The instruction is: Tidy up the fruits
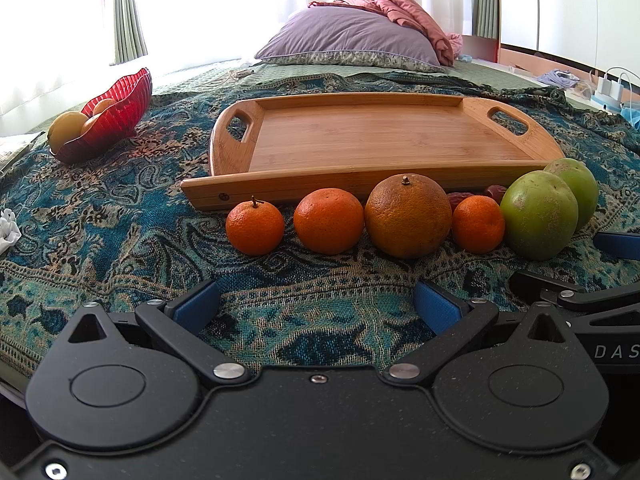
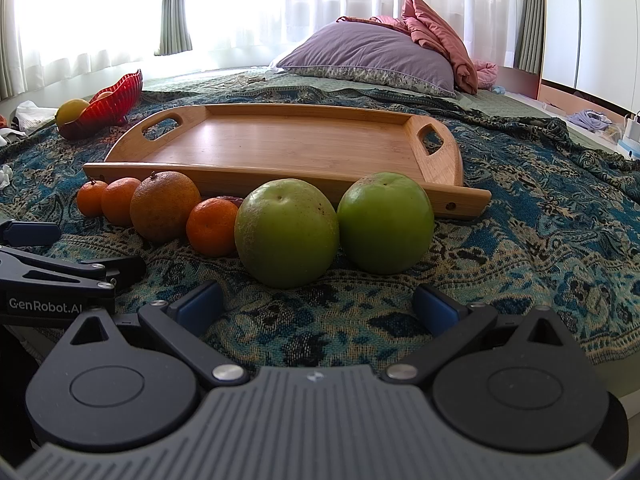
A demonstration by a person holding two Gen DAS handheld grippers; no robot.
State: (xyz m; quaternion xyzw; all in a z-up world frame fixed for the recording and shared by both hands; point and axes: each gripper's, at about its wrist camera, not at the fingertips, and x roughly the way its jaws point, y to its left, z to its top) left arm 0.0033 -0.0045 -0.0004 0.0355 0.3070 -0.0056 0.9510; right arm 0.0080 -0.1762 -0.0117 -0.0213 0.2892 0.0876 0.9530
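A row of fruit lies on the patterned blanket in front of an empty wooden tray (image 1: 360, 136) (image 2: 280, 140). From the left: a stemmed mandarin (image 1: 255, 229) (image 2: 91, 198), a second mandarin (image 1: 328, 221) (image 2: 120, 201), a big orange (image 1: 408, 216) (image 2: 164, 206), a third small mandarin (image 1: 478, 223) (image 2: 212, 227), and two green apples (image 1: 538, 216) (image 2: 286, 234) (image 2: 386, 222). Dark dates (image 1: 456, 199) peek out behind the row. My left gripper (image 1: 316, 310) is open, short of the oranges. Facing the apples, my right gripper (image 2: 316, 306) is open and holds nothing.
A red glass bowl (image 1: 112, 116) (image 2: 108, 104) with yellow and orange fruit sits at the back left. A purple pillow (image 1: 352, 40) and pink bedding lie behind the tray. Crumpled white paper (image 1: 8, 228) lies at the left edge. Chargers and cables (image 1: 612, 88) stand far right.
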